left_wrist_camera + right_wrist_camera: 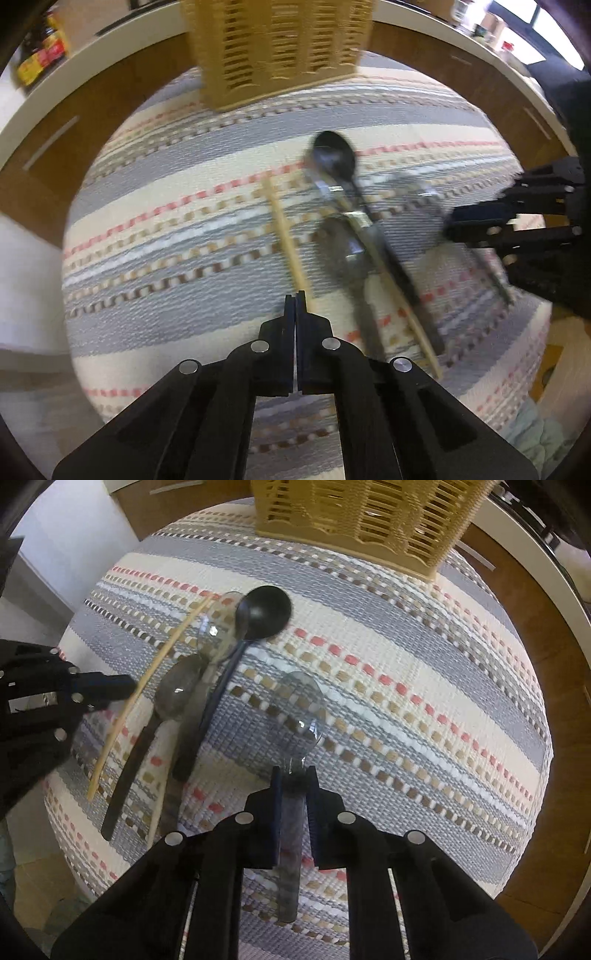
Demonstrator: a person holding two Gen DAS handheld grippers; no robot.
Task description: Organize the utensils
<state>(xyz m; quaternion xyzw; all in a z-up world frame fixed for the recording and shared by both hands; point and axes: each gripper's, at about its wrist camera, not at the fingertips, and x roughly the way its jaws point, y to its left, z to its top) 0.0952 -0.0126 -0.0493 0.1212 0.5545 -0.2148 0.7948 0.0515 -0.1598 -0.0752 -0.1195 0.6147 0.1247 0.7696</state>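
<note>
Left tongs: jaws pressed almost together, gripping a wooden chopstick at its near end; the stick slants away over the cloth. In the right wrist view the same chopstick crosses in front of these tongs.
Right tongs: closed on the handle of a clear plastic spoon, bowl pointing forward over the cloth, handle running back between the jaws. In the left wrist view these tongs show at the right edge, blurred.
Utensil pile: a black spoon, a second clear spoon, a grey metal spoon and another chopstick lie crossed over one another on the cloth, left of the held spoon.
Basket: a tan slatted utensil basket stands at the far side of the cloth, well apart from the pile.
Surface: covered by a striped woven mat in grey, cream, red and brown.
</note>
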